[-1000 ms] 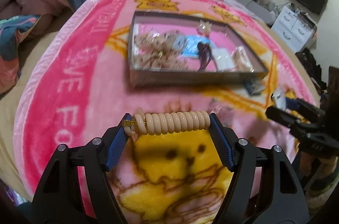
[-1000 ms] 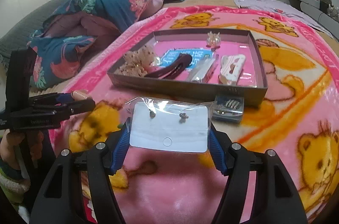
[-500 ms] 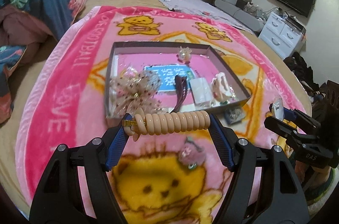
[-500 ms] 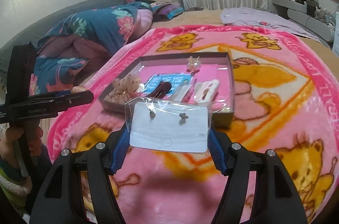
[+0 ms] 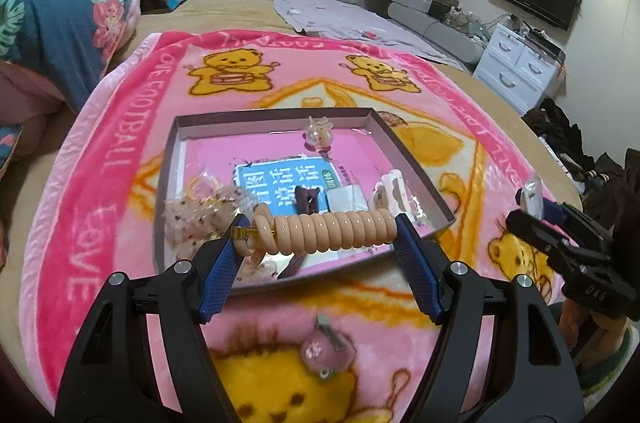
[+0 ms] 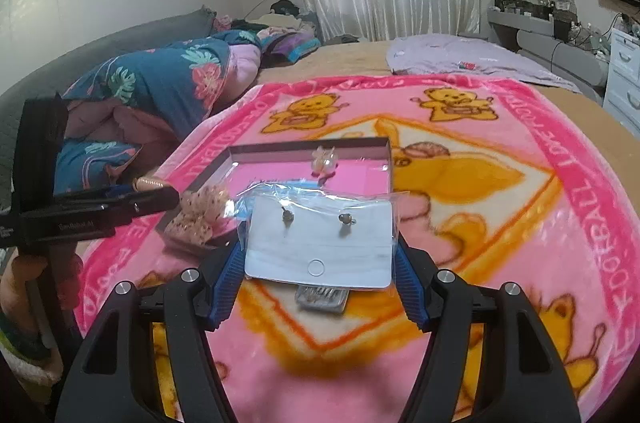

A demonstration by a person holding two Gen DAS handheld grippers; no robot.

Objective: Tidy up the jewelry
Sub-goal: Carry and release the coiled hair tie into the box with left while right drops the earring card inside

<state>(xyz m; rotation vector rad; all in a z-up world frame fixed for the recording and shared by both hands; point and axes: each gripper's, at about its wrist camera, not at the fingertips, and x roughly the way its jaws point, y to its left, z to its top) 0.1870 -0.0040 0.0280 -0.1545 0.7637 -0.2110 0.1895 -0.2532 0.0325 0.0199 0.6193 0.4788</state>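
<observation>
The left gripper [image 5: 320, 235] is clamped end to end on a peach-coloured spiral coil hair tie with a small gold clasp [image 5: 320, 233], held above the near edge of the shallow grey cardboard tray [image 5: 416, 163]. The right gripper [image 6: 320, 255] is clamped on a white earring card with two small studs in a clear plastic sleeve [image 6: 320, 243], also held in the air short of the tray.

Progress, judged from the layout: partly done. The tray already contains a beige tulle scrunchie [image 5: 200, 215], a dark brown hair clip [image 5: 307, 199], a clear bear-shaped clip [image 5: 319, 135] and small packets. Both held items remain to be placed. A pink round hair clip [image 5: 326, 351] and a small silver packet [image 6: 320, 297] lie on the pink bear-print blanket [image 5: 120, 143] outside the tray, on the bed.
</observation>
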